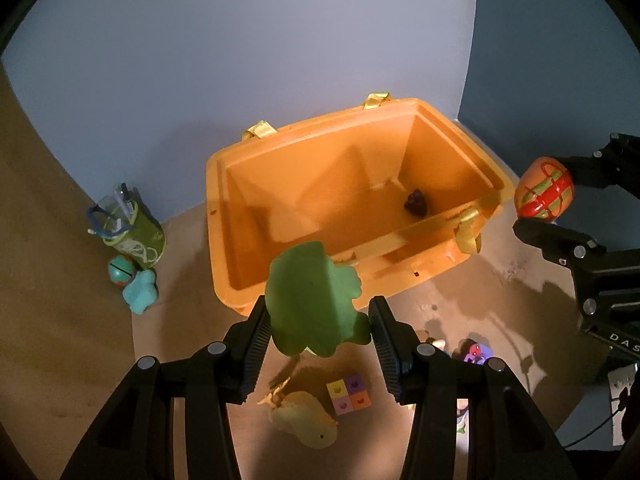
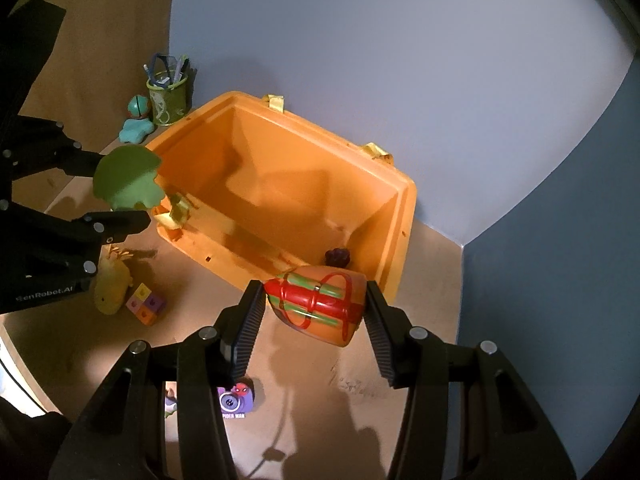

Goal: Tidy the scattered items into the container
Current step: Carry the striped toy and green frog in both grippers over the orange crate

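Note:
An open orange bin (image 1: pixel 224 208) (image 2: pixel 404 216) stands against the blue wall; a small dark toy (image 1: pixel 417 201) (image 2: pixel 338 257) lies in one corner. My left gripper (image 1: pixel 318 322) (image 2: pixel 120 190) is shut on a green soft toy (image 1: pixel 316 300) (image 2: pixel 126 178), held above the bin's near rim. My right gripper (image 2: pixel 316 300) (image 1: pixel 542 196) is shut on an orange toy with red and green stripes (image 2: pixel 320 302) (image 1: pixel 544 190), held above the bin's other end.
On the brown floor lie a yellow soft toy (image 1: pixel 308 420) (image 2: pixel 112 284), a coloured cube block (image 1: pixel 348 394) (image 2: pixel 145 303) and a purple Spider-Man toy (image 2: pixel 236 400) (image 1: pixel 476 354). A green pen cup (image 1: pixel 132 228) (image 2: pixel 166 100) and teal toys (image 1: pixel 138 288) (image 2: pixel 136 128) stand left of the bin.

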### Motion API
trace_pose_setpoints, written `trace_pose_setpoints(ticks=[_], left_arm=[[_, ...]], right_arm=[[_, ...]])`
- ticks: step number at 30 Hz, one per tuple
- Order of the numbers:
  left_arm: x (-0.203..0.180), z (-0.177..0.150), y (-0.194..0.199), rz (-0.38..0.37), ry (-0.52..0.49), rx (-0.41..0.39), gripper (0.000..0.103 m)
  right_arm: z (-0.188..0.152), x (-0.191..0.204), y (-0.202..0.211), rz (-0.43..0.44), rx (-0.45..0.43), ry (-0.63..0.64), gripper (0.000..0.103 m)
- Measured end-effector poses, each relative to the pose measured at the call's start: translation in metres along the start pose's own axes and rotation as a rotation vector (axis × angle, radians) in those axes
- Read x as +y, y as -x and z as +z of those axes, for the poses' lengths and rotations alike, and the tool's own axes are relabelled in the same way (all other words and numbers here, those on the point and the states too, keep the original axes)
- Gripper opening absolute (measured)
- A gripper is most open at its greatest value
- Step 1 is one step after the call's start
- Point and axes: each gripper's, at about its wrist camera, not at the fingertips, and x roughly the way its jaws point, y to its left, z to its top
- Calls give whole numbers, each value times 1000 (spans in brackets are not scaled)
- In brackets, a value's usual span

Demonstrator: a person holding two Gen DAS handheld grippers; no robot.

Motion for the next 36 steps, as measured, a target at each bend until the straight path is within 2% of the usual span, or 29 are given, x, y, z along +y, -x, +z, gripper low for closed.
trace_pose_setpoints(ticks=[14, 23, 36], left_arm=[[12, 38, -10, 26, -17, -24, 45], [12, 59, -25, 34, -36, -19, 45], [26, 76, -58, 30, -12, 13, 45]], right_arm=[[29, -19, -14, -23, -31, 2, 47], [48, -35, -27, -35, -46, -4, 47], [62, -41, -56, -24, -30, -2, 47]])
